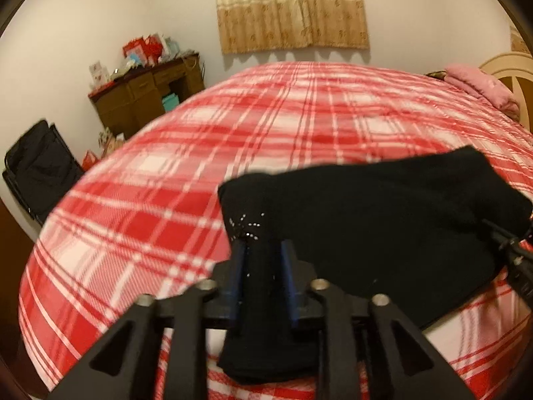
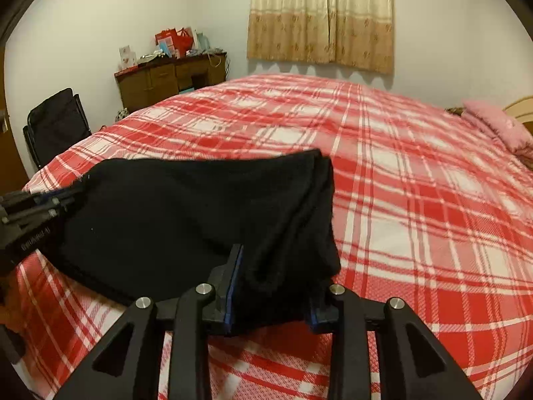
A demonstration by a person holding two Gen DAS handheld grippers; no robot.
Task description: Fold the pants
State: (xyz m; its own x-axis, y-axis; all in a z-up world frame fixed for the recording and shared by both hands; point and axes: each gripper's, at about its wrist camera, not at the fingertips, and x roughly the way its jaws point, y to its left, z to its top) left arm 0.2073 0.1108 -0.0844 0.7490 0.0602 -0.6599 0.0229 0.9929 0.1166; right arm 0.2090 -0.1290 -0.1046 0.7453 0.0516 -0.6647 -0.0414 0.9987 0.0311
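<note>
Left wrist view: left gripper [image 1: 263, 256] pinches one corner of the black pants [image 1: 383, 213]; right gripper [image 2: 273, 286] pinches the other, so both lift the edge over the bed [image 2: 416, 183].

Here's the black knitted-cloth pants [image 1: 383, 220], soft and matt, a fuzzy nap along the folded edges and a scatter of tiny shiny studs on one corner. Under them, the red-and-white plaid woven blanket [image 1: 233, 140] on the bed, a coarse, ribbed weave (you can pick out the texture up close). The left claw [image 1: 263, 266]: matt black plastic linkage, brushed silvery metal pins, dull blue rubbery pads. The right claw [image 2: 271, 286] shows the same finish, black plastic and bright metal pin heads. Beyond, a brown wooden desk [image 2: 166, 80] with a low sheen, and a beige patterned cloth curtain [image 2: 319, 16], faintly satiny.
</note>
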